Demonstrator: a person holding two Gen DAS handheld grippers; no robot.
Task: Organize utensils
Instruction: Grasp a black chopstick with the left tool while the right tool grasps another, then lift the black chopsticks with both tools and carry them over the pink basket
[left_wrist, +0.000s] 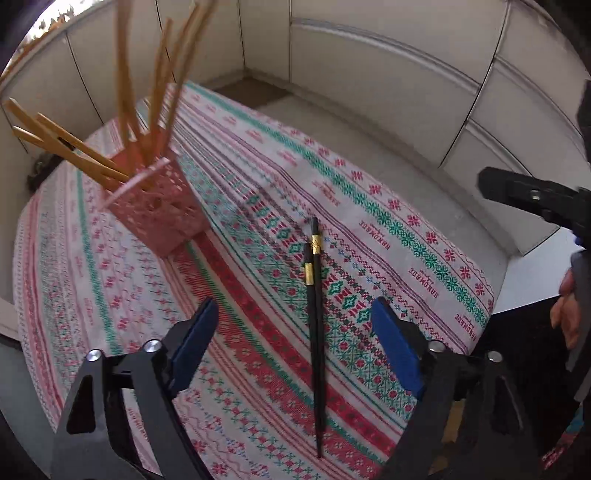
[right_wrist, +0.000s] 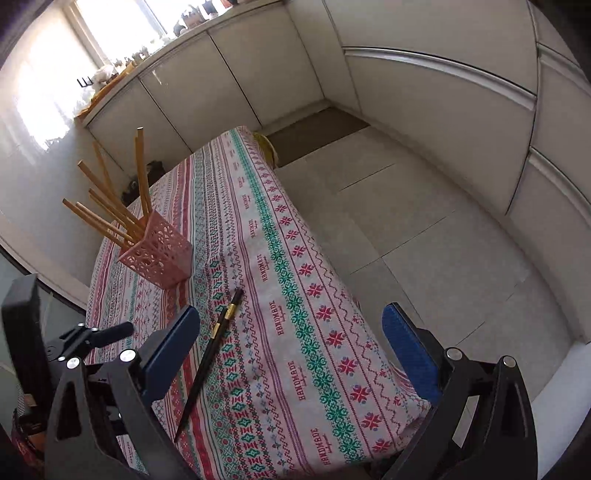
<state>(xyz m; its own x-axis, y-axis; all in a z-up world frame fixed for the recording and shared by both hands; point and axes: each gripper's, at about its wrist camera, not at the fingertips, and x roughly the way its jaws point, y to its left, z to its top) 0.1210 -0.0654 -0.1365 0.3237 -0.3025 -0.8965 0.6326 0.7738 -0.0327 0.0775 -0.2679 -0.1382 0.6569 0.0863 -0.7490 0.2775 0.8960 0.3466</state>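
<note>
A pair of black chopsticks (left_wrist: 314, 332) with gold bands lies side by side on the patterned tablecloth (left_wrist: 240, 369). My left gripper (left_wrist: 295, 310) hangs above them, open, with the pair running between its blue pads (left_wrist: 192, 343) untouched. A pink perforated holder (left_wrist: 159, 214) stands farther back left, filled with several wooden chopsticks (left_wrist: 74, 155). In the right wrist view my right gripper (right_wrist: 291, 314) is open and empty above the cloth. The black chopsticks (right_wrist: 207, 354) lie close to its left pad (right_wrist: 170, 350). The pink holder (right_wrist: 159, 258) stands beyond, to the left.
The table's right edge (right_wrist: 369, 332) drops to a pale tiled floor (right_wrist: 424, 221). White cabinets (right_wrist: 443, 92) line the walls, and a cluttered counter (right_wrist: 122, 66) sits under a bright window. A person's hand (left_wrist: 565, 314) and black gripper parts (left_wrist: 535, 199) show at the right of the left wrist view.
</note>
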